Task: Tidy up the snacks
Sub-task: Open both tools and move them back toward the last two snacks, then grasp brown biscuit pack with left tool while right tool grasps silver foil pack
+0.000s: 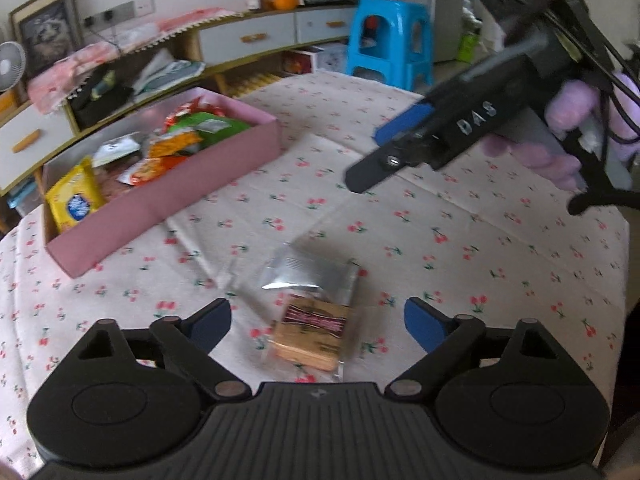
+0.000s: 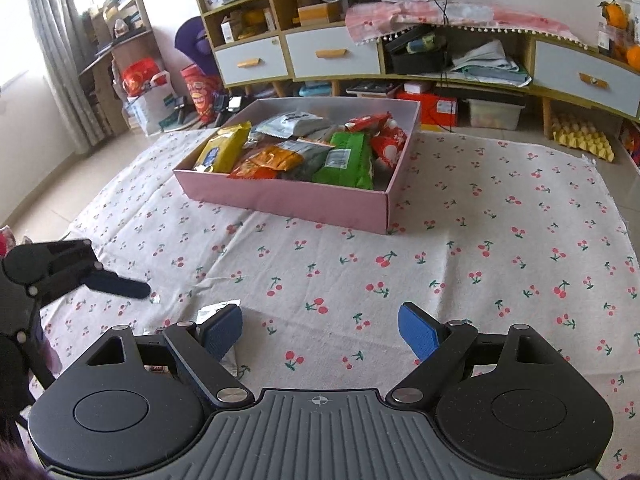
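- The left gripper stands wide, a biscuit packet between its pads, not pressed.
- The right gripper stands wide, empty.
- The pink box holds snacks.

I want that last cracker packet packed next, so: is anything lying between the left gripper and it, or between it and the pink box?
Nothing visible. The clear-wrapped cracker packet lies between the open left gripper pads, with only bare cherry-print cloth up to the pink cardboard box.

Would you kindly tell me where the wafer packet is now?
In the left wrist view, the wafer packet lies on the cherry-print cloth between the left claw's open fingers, apart from the pink box.
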### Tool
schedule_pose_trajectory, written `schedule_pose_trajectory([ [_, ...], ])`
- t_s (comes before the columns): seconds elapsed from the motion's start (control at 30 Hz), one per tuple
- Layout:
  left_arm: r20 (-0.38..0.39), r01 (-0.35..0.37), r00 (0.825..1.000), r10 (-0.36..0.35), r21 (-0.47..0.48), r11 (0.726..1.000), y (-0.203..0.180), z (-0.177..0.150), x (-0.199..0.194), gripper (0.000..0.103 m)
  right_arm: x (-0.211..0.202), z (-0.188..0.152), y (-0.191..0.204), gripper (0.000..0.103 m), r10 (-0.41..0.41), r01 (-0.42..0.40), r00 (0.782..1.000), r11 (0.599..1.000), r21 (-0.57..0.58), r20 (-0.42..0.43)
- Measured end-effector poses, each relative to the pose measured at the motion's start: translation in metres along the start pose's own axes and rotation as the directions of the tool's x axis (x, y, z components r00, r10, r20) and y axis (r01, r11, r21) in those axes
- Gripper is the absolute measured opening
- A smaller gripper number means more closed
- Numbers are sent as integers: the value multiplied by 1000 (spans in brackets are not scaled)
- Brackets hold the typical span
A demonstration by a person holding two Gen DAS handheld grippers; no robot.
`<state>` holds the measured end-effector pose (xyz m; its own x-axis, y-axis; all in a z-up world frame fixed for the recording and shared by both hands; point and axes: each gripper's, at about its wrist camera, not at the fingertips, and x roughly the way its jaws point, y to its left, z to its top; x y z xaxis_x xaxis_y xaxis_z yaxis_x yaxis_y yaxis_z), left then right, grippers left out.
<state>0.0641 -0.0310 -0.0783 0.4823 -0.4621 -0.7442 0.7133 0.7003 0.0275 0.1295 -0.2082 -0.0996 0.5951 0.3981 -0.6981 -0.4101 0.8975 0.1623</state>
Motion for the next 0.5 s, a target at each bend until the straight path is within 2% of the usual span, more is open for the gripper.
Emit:
schedule_pose_trajectory([
  [0.2,-40,5,999,-3,31,1000,-5,-3,7,65,2,-1,5,87,7,-7,1000,1000,-22,-13],
  [0.27,-43,-10,999,11,35,999,-5,-4,7,61,3,-2,7,87,11,-11,1000,999,-30,-18],
  [0.4,-29,-21,999,21,21,1000,0,-3,3,46,5,-2,11,87,19,-20,999,999,-46,-26],
  [0.5,-32,-26,999,26,12,1000,4,-2,1,42,6,-3,15,87,23,-25,999,998,-59,-32],
])
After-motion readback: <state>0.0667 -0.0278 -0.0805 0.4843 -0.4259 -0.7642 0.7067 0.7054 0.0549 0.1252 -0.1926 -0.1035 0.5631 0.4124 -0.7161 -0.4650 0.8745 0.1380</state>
